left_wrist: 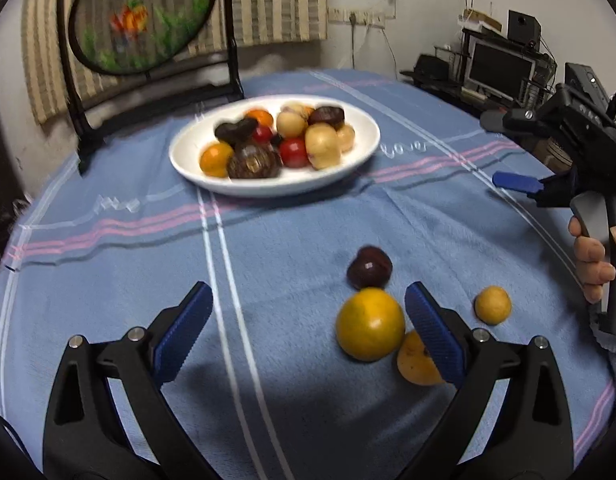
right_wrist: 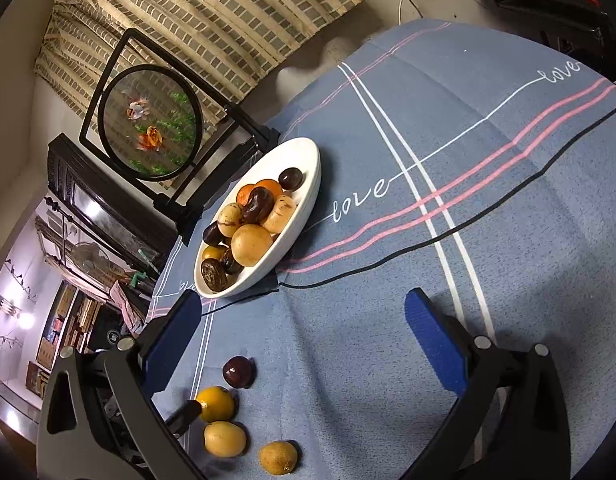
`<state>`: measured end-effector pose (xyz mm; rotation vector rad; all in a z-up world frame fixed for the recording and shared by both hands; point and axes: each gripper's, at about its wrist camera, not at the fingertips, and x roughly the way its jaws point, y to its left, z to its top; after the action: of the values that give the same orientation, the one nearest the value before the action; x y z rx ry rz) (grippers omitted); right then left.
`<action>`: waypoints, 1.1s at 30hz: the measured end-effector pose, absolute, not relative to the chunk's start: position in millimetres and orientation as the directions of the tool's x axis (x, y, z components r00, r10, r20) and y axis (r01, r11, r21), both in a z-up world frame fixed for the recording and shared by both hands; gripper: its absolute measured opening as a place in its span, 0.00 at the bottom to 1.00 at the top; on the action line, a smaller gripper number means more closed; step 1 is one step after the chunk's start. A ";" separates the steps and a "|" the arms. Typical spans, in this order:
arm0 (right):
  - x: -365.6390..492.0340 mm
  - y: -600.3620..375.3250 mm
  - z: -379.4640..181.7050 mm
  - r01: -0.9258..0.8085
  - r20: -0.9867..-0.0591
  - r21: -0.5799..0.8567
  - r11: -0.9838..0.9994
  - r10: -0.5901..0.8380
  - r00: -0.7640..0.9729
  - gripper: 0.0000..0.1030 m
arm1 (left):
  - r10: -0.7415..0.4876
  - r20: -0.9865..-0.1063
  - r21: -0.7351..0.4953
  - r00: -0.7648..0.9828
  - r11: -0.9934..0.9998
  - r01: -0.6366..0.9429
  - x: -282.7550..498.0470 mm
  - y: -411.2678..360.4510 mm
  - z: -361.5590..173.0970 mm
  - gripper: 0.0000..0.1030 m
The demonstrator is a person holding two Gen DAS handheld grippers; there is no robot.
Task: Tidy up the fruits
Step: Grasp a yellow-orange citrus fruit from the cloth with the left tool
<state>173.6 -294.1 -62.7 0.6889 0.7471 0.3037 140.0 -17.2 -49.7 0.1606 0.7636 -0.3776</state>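
Your left tongs (left_wrist: 308,332) hang released over the bench (left_wrist: 108,280), their blue pads spread wide at the bottom of the left wrist view and gripping nothing. Four loose fruits lie on the blue striped cloth (left_wrist: 288,240) in the lower right of that frame. The large orange (left_wrist: 369,323) sits just inside the right pad and looks to touch it. A dark plum (left_wrist: 369,267) rests right behind the orange, touching or nearly so. A yellow fruit (left_wrist: 417,360) is partly hidden behind the right pad, and a small yellow fruit (left_wrist: 492,305) lies apart, further right.

The white oval dish (left_wrist: 359,152) stands at centre, above the loose fruits in the frame and well apart from them, heaped with dark, tan, orange and red fruits. Behind it, in the upper left, a round framed goldfish screen (left_wrist: 140,20) stands upright at the bench's far edge.

Your right tongs (left_wrist: 507,152) come in from the right edge of the frame, held up off the cloth, your right hand (left_wrist: 591,256) wrapped on the grip. In the right wrist view they are likewise spread and hold nothing, with bare cloth between the pads. There the same four loose fruits lie at the bottom left, the plum uppermost in the frame, and the dish sits left of centre above them in the frame.
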 end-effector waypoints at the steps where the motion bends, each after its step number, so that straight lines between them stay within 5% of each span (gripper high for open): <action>1: 173.4 -294.0 -62.8 -0.016 -0.520 0.670 0.742 0.485 0.703 0.99 | -0.270 -0.714 0.004 0.646 0.921 0.389 143.3 -17.0 -52.5 0.98; 4: 171.8 -296.8 -62.4 -0.012 -0.514 0.673 0.739 0.480 0.711 0.99 | -0.243 -0.705 -0.016 0.667 0.945 0.327 146.8 1.1 -50.1 0.98; 7: 171.7 -299.7 -61.6 -0.011 -0.501 0.685 0.729 0.482 0.718 0.99 | -0.076 -0.664 0.062 0.744 0.986 0.155 146.9 28.9 -44.7 0.98; 9: 173.0 -299.1 -61.1 -0.013 -0.499 0.689 0.725 0.487 0.716 0.99 | -0.082 -0.662 -0.005 0.745 0.995 0.105 147.3 49.7 -43.9 0.98; 15: 172.6 -297.4 -58.8 -0.030 -0.493 0.684 0.728 0.492 0.717 0.99 | -0.167 -0.637 -0.001 0.753 0.977 0.215 135.6 34.5 -41.1 0.98; 19: 173.5 -296.6 -59.7 -0.027 -0.497 0.686 0.727 0.496 0.712 0.99 | -0.131 -0.693 0.052 0.709 0.972 0.231 152.4 19.0 -52.7 0.97; 25: 175.1 -289.6 -58.9 -0.043 -0.514 0.664 0.747 0.497 0.699 0.99 | -0.052 -0.652 0.166 0.757 0.964 0.210 172.9 12.0 -52.9 0.91; 28: 176.0 -289.1 -59.2 -0.042 -0.520 0.661 0.749 0.498 0.693 0.99 | -0.056 -0.660 0.117 0.749 0.977 0.176 190.4 25.5 -50.8 0.91; 30: 175.9 -288.5 -59.1 -0.045 -0.521 0.659 0.751 0.499 0.693 0.99 | -0.076 -0.686 0.071 0.724 0.983 0.171 202.4 33.3 -55.2 0.85; 33: 175.7 -285.3 -57.0 -0.062 -0.521 0.649 0.758 0.502 0.690 0.99 | -0.119 -0.725 0.020 0.678 0.981 0.194 210.1 37.9 -62.9 0.55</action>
<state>175.7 -285.3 -57.0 0.6431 0.7509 0.3410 210.1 37.9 -62.9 0.0980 0.8070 -0.1762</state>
